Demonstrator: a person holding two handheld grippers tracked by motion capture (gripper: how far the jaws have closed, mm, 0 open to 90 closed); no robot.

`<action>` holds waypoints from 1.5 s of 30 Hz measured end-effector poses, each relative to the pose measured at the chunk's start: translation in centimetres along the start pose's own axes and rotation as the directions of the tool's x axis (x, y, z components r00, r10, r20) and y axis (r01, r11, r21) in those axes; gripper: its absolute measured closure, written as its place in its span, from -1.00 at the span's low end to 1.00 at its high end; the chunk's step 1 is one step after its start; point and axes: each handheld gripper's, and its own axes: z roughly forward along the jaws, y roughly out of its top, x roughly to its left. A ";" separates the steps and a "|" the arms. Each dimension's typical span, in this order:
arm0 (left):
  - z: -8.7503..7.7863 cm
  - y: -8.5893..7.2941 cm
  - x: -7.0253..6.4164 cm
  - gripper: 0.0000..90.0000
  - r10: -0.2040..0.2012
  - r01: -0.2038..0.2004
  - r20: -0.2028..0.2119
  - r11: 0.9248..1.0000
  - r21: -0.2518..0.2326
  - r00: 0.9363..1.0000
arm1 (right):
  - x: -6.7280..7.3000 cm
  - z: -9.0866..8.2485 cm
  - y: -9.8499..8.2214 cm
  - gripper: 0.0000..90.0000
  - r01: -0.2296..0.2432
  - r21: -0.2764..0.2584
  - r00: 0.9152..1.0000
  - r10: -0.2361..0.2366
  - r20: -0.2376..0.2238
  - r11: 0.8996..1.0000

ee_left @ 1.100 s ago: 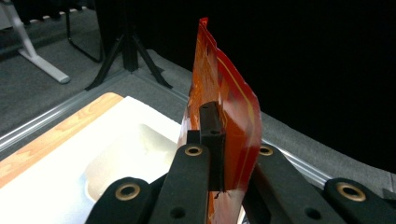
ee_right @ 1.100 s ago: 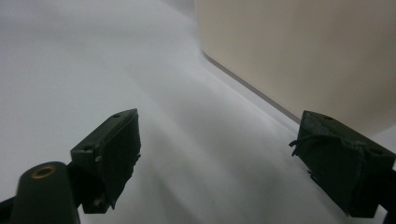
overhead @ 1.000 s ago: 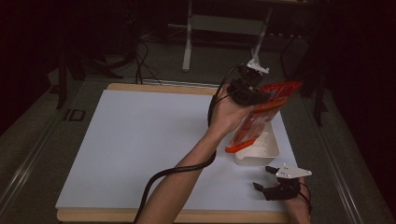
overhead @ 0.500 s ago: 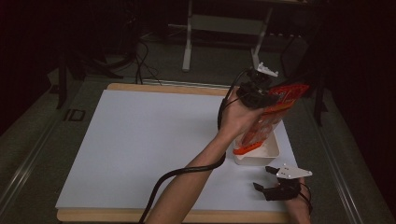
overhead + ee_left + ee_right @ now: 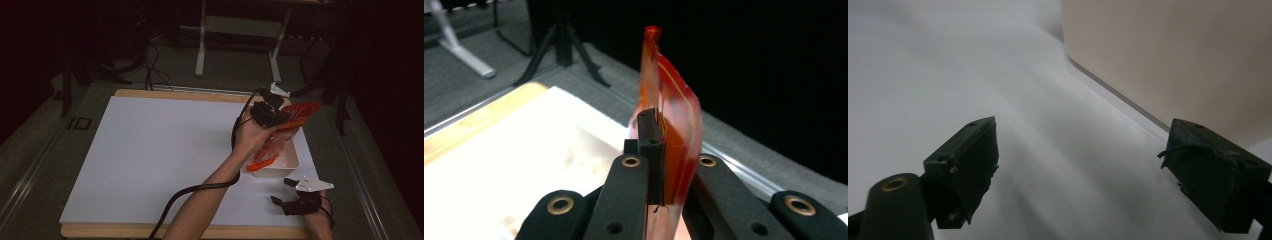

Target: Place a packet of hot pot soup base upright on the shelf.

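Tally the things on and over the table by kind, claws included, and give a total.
Orange packet: 1, pinched in the left claw above the tray.
White tray: 1, on the white table sheet.
Claws: 2; the right claw rests open beside the tray.
Total: 4

packet: orange-red, yellow lines | tray: white | table cover: white | tongs: black

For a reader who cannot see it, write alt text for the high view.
A person's left gripper holds an orange packet tilted over a white tray near the right edge of a white-topped table. The right gripper rests open on the table just in front of the tray.
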 end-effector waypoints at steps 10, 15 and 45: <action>0.1 -1.6 0.4 0.59 0.017 -0.021 0.056 0.997 0.079 0.998 | 0.1 0.0 0.0 -0.69 0.002 0.003 1.000 -0.002 0.003 1.000; 0.6 -4.0 0.9 0.55 0.019 -0.031 0.067 0.983 0.182 0.998 | 0.1 0.0 0.0 -0.69 0.003 0.007 1.000 -0.003 0.002 1.000; 2.7 -11.5 1.5 0.99 0.027 -0.032 0.018 0.943 0.331 0.999 | -0.4 0.1 -0.1 -0.71 -0.075 0.019 0.995 0.074 0.064 0.997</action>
